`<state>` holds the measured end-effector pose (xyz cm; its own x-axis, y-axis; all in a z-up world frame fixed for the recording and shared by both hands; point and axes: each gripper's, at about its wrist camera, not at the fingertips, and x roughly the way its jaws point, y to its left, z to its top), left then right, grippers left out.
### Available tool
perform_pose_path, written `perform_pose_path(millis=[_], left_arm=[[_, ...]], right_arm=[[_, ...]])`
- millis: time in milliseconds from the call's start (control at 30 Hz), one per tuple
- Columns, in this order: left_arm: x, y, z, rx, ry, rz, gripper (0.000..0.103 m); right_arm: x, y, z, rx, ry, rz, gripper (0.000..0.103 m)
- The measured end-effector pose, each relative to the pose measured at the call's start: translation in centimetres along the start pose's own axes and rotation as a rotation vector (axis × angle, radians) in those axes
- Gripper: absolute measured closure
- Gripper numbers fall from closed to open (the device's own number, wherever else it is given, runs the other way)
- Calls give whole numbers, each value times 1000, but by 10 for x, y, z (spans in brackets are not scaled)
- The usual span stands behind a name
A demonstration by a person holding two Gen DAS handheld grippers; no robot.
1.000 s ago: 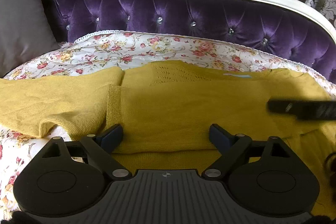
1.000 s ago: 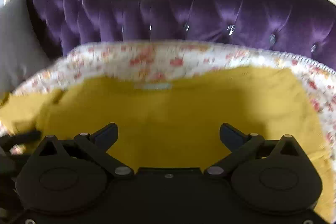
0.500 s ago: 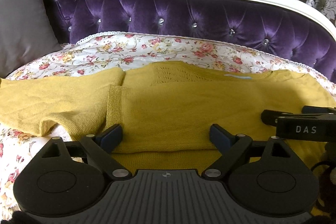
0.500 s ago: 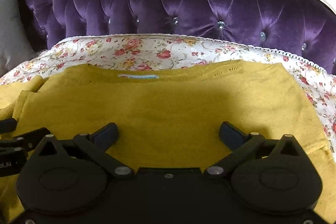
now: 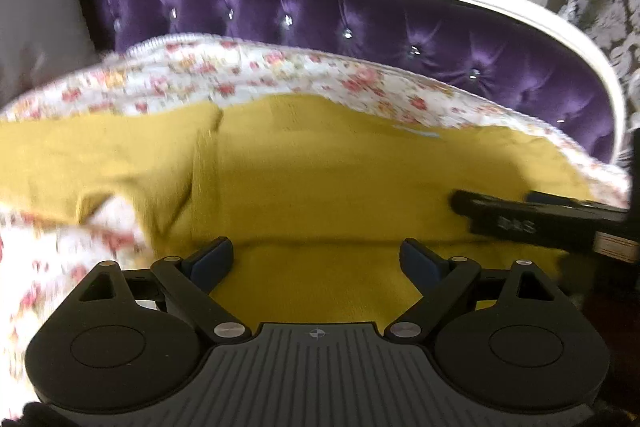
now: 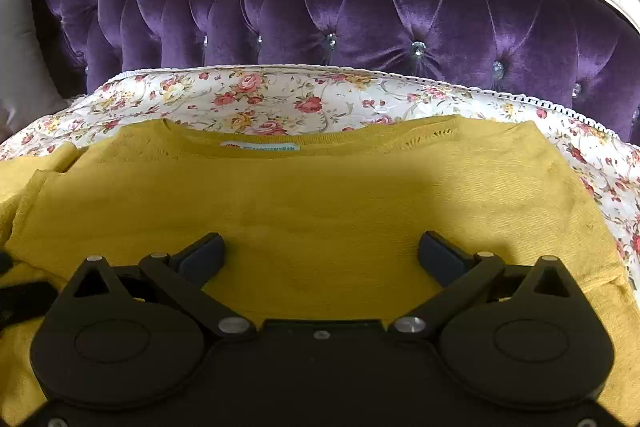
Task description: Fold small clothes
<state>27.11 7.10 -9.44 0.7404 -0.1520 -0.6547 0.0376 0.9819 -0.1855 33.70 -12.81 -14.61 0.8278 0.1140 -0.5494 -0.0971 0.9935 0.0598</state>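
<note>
Fold's maybe halfway imo: the sweater [image 6: 320, 195] lies flat on the floral sofa cover [image 6: 280, 95], right side tucked in, one sleeve [image 5: 92, 155] still out left, and both the left gripper [image 5: 316, 259] and right gripper [image 6: 320, 255] have fingers spread, holding nothing.

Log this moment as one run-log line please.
task: fold small clothes | left gripper: open, over sweater hem | right gripper: open, holding nothing | yellow sweater: flat on floral cover, left sleeve out
</note>
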Motion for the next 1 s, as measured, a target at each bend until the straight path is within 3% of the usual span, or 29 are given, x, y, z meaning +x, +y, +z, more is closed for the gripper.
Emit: perform_pose_path(millis=[433,1000], left_arm=[[-66,62,-25,-80,-91,94,12],[-97,178,-5,-278,-189,182,12]], right_arm=[[-1,0,0,4,-3,4,0],[0,0,0,4,-4,3,0]])
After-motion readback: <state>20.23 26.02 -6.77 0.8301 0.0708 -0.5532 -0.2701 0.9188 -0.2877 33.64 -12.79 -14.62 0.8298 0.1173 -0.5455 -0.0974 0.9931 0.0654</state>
